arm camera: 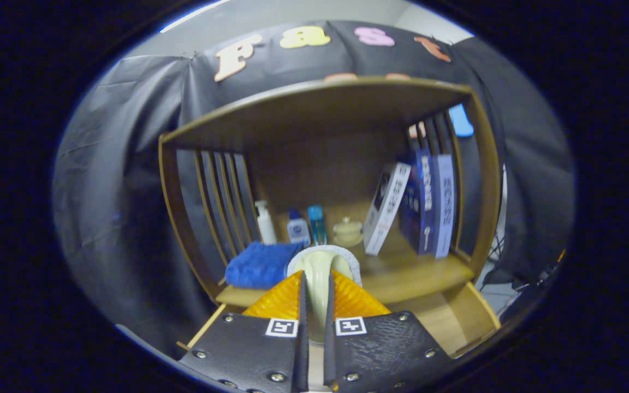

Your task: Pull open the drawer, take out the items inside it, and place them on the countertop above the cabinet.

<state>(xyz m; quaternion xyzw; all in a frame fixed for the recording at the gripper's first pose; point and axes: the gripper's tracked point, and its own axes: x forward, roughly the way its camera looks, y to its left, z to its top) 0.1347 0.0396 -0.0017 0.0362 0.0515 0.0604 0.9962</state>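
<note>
Fingers: we see the gripper (pixel 314 305) with its two fingers (pixel 279 299) drawn close together, both pressing on a pale cream item (pixel 319 273) that stands in the narrow gap between them.
Held item: we make out a smooth, pale, curved thing with a whitish rim arching over its far end; we cannot tell what it is. It pokes out just beyond the fingertips, over the near edge of the tabletop.
Tabletop: we see the wooden tabletop (pixel 402 270) just ahead of the fingers, inside a wooden hutch (pixel 314 103) with slatted sides and a flat top board.
Cloth: a folded blue cloth (pixel 260 265) lies on the tabletop at the left, just left of the held item and near the left slats.
Bottles: a white pump bottle (pixel 265 221) stands far left at the back; right of it we see a small bottle with a blue cap (pixel 297 228), then a slim blue bottle (pixel 318 224).
Jar: a small cream lidded jar (pixel 348 231) sits at the back, right of the bottles.
Books: at the right, a white book (pixel 385 210) leans rightward against upright blue books (pixel 429 204), which stand by the right slats.
Drawer: below the tabletop at the right we see a wooden ledge (pixel 470 322); we cannot tell whether it is the drawer.
</note>
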